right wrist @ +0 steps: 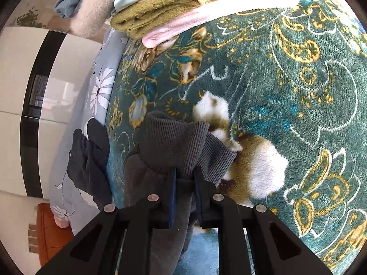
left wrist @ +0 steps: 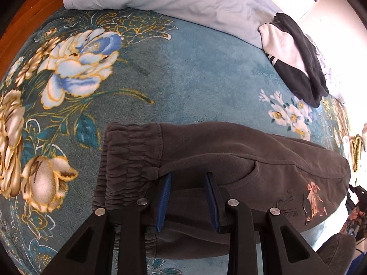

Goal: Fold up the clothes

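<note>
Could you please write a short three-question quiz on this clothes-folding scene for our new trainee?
1. True or false: the right gripper is clamped on the ribbed cuff of the brown sweatpants.
2. Which part of the sweatpants lies under the left gripper? A) the elastic waistband end B) the ribbed cuff C) the pink print
3. Fill in: the sweatpants lie on a teal ____ blanket.

Key: 1 true; 2 A; 3 floral

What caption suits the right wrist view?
Right gripper pinches the ribbed cuff of grey sweatpants on a floral teal blanket.
</note>
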The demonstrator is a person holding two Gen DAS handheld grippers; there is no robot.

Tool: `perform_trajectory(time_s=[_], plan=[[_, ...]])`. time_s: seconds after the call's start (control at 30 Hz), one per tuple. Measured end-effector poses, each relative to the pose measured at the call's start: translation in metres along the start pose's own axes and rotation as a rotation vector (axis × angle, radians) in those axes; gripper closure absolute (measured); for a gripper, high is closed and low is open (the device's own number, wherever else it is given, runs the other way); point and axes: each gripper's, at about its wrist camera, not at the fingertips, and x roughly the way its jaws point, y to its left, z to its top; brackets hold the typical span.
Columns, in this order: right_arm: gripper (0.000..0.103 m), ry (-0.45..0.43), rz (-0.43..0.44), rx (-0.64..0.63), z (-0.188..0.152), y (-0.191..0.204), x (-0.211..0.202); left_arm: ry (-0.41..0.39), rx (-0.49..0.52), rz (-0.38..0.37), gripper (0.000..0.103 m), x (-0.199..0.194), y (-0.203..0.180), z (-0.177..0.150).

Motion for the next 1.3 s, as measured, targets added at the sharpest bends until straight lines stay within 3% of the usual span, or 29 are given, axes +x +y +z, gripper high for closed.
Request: perform_trajectory(time_s=[0.03,0.1,0.2,0.43,0.57,0.67,0.73,0.9,1.03,1.13,1.3], plan=[[0.085,0.008,-0.008,-0.002,0.001,0.000,0.000,-0.001,0.002,0.004,0.070,0.001,-0.001,0.000],[0.066,0.024,-0.029,0.011,0.002,-0.003,0.000,-0.002,0.008,0.012,0.070,0.002,-0.002,-0.001],[0.052,0.039,-0.036,0.050,-0.002,-0.013,0.000,0.000,0.007,0.014,0.070,0.001,0.000,-0.003],[0.041,0.029,0.070,0.233,-0.003,-0.036,0.009,0.007,-0.004,0.019,0.070,0.005,-0.001,-0.003],[0.044,0.015,0.050,0.274,-0.001,-0.025,0.012,0.004,-0.006,0.021,0.069,0.005,-0.001,-0.004],[0.069,0.005,0.033,0.292,0.000,-0.014,0.013,0.004,-0.011,0.006,0.069,0.004,0.001,-0.004],[0.074,-0.015,0.027,0.256,0.001,0.000,0.007,0.003,-0.025,-0.015,0.069,0.004,0.005,-0.004],[0.076,-0.066,0.019,0.051,-0.001,0.057,-0.021,0.012,-0.067,-0.051,0.069,0.002,0.009,-0.002],[0.076,-0.095,0.028,-0.193,-0.021,0.125,-0.045,0.014,-0.113,-0.100,0.064,-0.007,0.012,-0.001],[0.076,-0.099,0.022,-0.408,-0.054,0.182,-0.054,-0.002,-0.135,-0.150,0.062,-0.021,0.013,-0.001],[0.078,-0.054,0.001,-0.738,-0.143,0.256,-0.051,-0.044,-0.141,-0.205,0.062,-0.045,0.012,0.000]])
